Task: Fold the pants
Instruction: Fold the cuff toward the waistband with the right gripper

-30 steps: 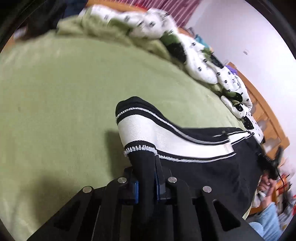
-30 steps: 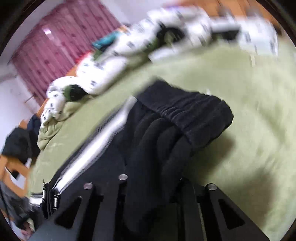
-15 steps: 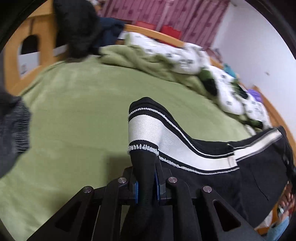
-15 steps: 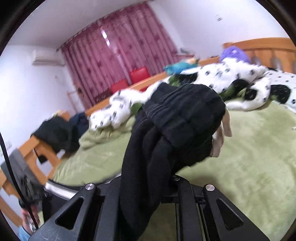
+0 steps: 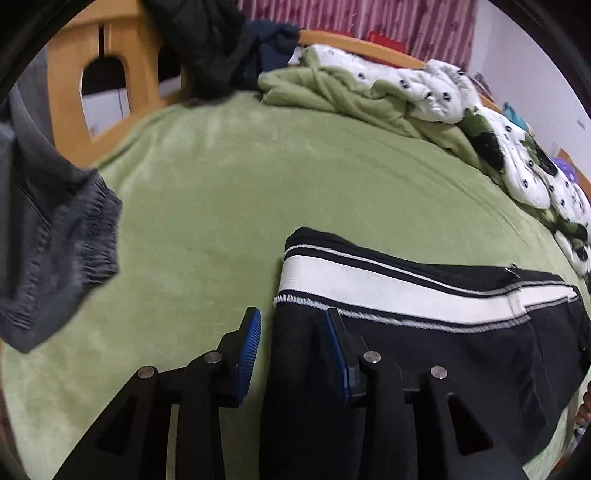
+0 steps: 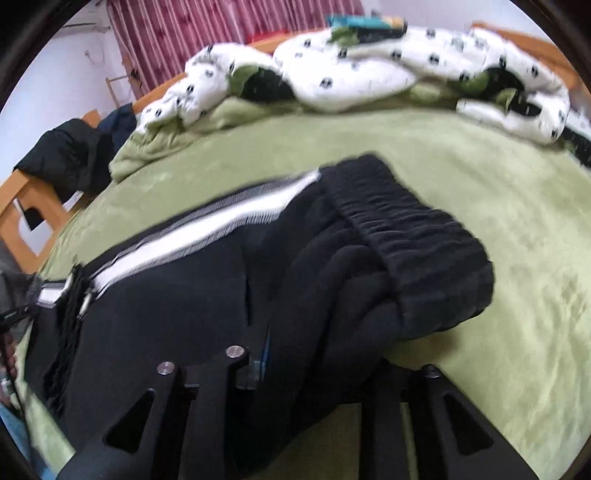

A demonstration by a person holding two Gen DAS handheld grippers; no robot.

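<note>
Green bed [image 5: 229,192], rumpled spotted quilt [image 6: 351,70] along far edge. Black pants [image 5: 424,332] spread flat on it. Left gripper [image 5: 291,332] jaws opening, hem loose between; right gripper [image 6: 325,354] jaws opening around bunched waistband [image 6: 413,236].

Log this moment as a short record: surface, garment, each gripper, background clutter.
surface: green blanket on a bed
garment: black pants with white side stripe, lying on the blanket
left gripper: jaws opening, pant fabric between the blue pads, left pad clear of it
right gripper: jaws opening, bunched waistband end between them
background: white spotted duvet, red curtain
</note>
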